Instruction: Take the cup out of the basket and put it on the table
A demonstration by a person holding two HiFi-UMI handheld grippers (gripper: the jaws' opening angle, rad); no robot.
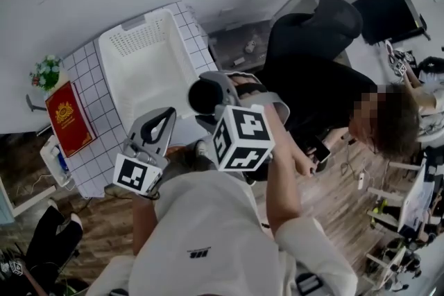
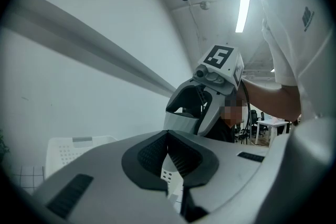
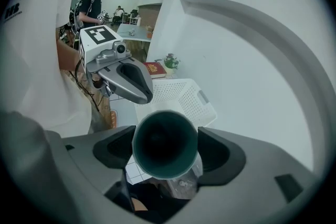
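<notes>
While reading the right gripper view, found the cup (image 3: 164, 144) clamped between the fingers (image 3: 113, 147) of the right gripper (image 3: 166, 150), spread only as wide as the cup's body. Saw its dark mouth turned back at that camera, so judged the long axis to run along the fingers, base leading. Placed it, from the head view, over or just off the basket's (image 1: 139, 38) 4 o'clock corner; could not tell which, nor how high. Found the left gripper (image 2: 170, 159) at the cup's 8 o'clock, fingers pressed together on nothing, so counted the right as the one to set the cup down. Judged the task about half done: cup lifted, not yet on the table (image 1: 87, 69). Noted bare checked cloth at the basket's 9 o'clock and along the near edge, with a red book (image 1: 68, 118) at 8 o'clock and a small plant (image 1: 46, 71) at 9, farther out. Expected a need to tip the base downward before lowering. Saw a seated person (image 1: 312, 80) in black at 3 o'clock.
</notes>
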